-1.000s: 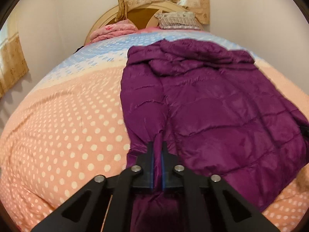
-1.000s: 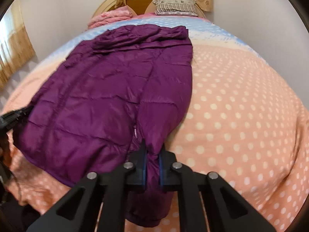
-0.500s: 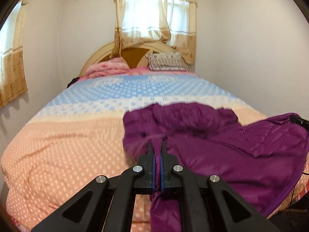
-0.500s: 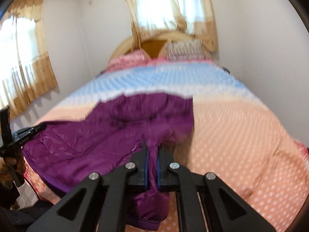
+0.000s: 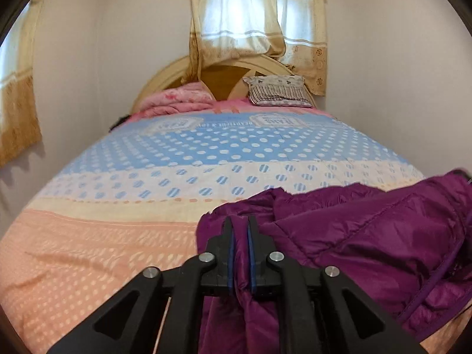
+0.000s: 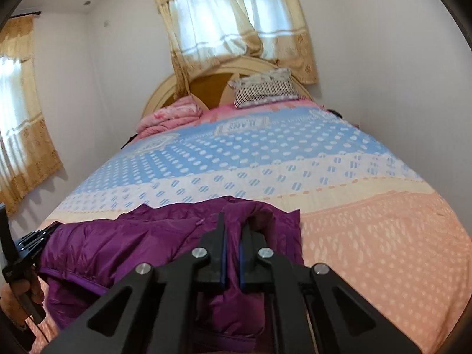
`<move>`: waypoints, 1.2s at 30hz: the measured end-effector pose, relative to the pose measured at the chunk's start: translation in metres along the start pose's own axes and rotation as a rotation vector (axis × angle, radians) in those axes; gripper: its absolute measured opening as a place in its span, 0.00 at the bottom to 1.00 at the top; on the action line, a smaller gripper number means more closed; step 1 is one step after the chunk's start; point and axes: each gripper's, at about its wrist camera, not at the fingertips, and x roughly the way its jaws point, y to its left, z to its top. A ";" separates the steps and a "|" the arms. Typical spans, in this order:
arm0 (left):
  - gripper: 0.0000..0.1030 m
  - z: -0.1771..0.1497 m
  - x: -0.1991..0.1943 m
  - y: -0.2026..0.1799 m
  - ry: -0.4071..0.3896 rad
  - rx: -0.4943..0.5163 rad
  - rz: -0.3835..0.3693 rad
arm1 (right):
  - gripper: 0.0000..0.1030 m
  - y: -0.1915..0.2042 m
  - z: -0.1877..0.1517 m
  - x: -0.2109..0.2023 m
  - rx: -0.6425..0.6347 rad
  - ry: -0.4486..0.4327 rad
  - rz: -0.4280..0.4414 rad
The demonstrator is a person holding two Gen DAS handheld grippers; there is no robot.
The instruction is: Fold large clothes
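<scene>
Left wrist | left claw (image 5: 239, 230) pinching jacket (image 5: 354, 236) | right claw (image 6: 233, 227) likewise, seemingly

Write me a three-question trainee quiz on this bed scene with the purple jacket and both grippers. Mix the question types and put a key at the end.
1. True or false: the left gripper is shut on the purple jacket.
2. Multiple choice: where does the striped pillow sit? A) at the foot of the bed B) against the headboard C) on the jacket
3. Fill in: in the right wrist view, the right gripper pinches a fold of ____ fabric, and the bedspread beside it is peach with pale dots.

Key: 1 true; 2 B; 3 purple
</scene>
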 end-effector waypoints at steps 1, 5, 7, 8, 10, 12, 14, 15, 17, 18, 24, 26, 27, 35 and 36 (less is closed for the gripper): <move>0.24 0.006 0.004 0.003 -0.019 -0.001 0.045 | 0.07 -0.003 0.002 0.011 0.001 0.017 -0.001; 0.98 0.020 -0.004 0.008 -0.171 0.001 0.205 | 0.09 -0.016 0.001 0.039 0.022 0.068 -0.010; 0.98 0.026 -0.001 0.009 -0.214 0.003 0.268 | 0.11 -0.017 0.002 0.054 0.015 0.079 -0.031; 0.98 0.030 0.006 0.007 -0.192 0.017 0.291 | 0.23 -0.020 0.005 0.060 0.037 0.073 -0.042; 0.98 0.034 0.017 0.006 -0.156 0.008 0.353 | 0.71 -0.027 0.013 0.068 0.081 0.048 -0.061; 0.98 0.033 0.025 0.005 -0.134 -0.031 0.426 | 0.85 -0.029 0.022 0.065 0.096 0.003 -0.078; 0.98 0.026 0.023 0.001 -0.137 -0.049 0.405 | 0.85 -0.023 0.024 0.059 0.078 0.001 -0.095; 0.98 0.023 0.023 -0.005 -0.144 -0.053 0.404 | 0.85 -0.019 0.023 0.055 0.068 -0.004 -0.095; 0.98 0.017 0.025 -0.021 -0.151 -0.023 0.373 | 0.85 -0.001 0.015 0.046 0.007 -0.006 -0.085; 0.98 0.015 0.030 -0.030 -0.143 0.006 0.373 | 0.85 0.008 0.010 0.044 -0.026 -0.004 -0.081; 0.98 0.005 0.083 -0.071 -0.053 0.179 0.383 | 0.84 0.065 -0.012 0.057 -0.157 0.071 0.027; 0.98 -0.003 0.107 -0.075 -0.019 0.260 0.468 | 0.82 0.085 -0.019 0.077 -0.249 0.132 0.036; 0.98 -0.007 0.120 -0.071 -0.002 0.291 0.525 | 0.82 0.087 -0.021 0.085 -0.270 0.152 0.013; 0.98 -0.008 0.177 0.001 0.218 0.035 0.624 | 0.78 0.014 -0.027 0.163 -0.105 0.278 -0.259; 0.98 -0.010 0.182 -0.001 0.228 0.041 0.621 | 0.78 0.010 -0.028 0.164 -0.088 0.277 -0.261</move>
